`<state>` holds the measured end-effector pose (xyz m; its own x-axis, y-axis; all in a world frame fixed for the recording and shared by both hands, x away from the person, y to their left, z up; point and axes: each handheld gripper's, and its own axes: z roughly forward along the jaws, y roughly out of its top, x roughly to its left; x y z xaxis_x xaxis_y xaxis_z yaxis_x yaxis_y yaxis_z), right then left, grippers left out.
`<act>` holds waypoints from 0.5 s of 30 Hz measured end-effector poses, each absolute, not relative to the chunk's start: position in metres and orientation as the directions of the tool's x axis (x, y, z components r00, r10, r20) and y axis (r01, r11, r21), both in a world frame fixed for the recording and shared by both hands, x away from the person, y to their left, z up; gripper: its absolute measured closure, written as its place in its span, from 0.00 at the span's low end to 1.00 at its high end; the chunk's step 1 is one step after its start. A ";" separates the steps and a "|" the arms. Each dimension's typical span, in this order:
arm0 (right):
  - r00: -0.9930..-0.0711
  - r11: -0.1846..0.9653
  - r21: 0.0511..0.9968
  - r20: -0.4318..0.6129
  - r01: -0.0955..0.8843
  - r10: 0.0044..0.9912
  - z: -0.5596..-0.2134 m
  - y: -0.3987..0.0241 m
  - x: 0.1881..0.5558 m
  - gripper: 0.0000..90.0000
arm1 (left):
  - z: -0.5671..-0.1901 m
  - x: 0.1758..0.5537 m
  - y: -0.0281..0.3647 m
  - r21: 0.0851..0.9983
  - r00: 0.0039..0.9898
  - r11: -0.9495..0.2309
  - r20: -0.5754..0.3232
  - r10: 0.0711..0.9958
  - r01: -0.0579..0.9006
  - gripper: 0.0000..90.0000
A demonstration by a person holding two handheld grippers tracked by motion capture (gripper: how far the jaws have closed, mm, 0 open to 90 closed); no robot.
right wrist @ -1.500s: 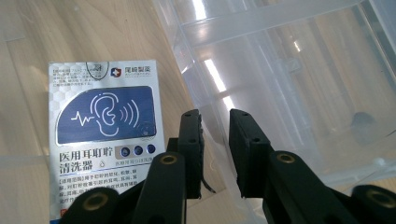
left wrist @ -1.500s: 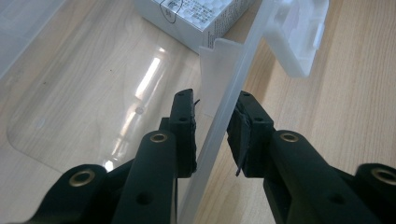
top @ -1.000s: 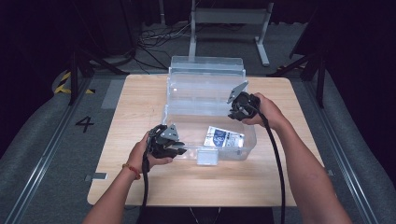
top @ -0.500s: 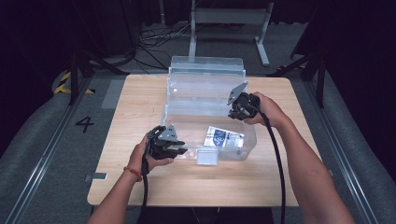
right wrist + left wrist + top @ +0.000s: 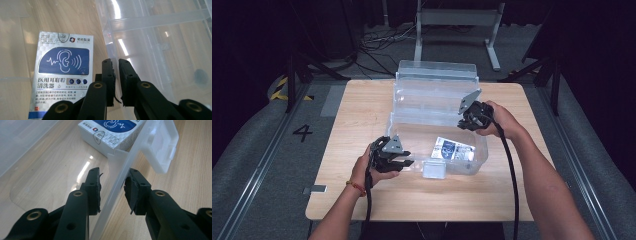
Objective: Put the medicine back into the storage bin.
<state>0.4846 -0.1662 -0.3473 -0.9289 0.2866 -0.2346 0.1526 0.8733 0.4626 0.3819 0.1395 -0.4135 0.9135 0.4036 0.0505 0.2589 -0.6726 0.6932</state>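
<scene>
Just loosening left fingers (image 5: 92, 187) to a spread straddle over the clear box (image 5: 438, 131) on the counter (image 5: 362, 110), squeezing right fingers (image 5: 108, 75) onto its side wall, carton (image 5: 62, 75) already inside, lid (image 5: 437, 75) not yet shut.

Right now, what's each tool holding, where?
Right tool, just closing, pinches the clear plastic box's back rim; left tool, just opening, straddles its front wall without gripping.

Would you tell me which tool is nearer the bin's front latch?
Left. The left tool straddles the bin's front wall beside the latch; the right tool is above the bin's rear.
</scene>
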 end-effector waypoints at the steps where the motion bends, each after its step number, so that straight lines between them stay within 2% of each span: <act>1: -0.928 0.874 0.462 -0.238 0.150 0.286 -0.347 -0.166 0.484 0.93 | -0.414 0.381 0.140 0.695 0.914 -0.672 0.053 0.403 0.256 0.72; 15: -0.931 0.896 0.432 -0.277 0.101 0.238 -0.342 -0.160 0.476 0.96 | -0.416 0.375 0.137 0.695 0.897 -0.670 0.081 0.434 0.261 0.68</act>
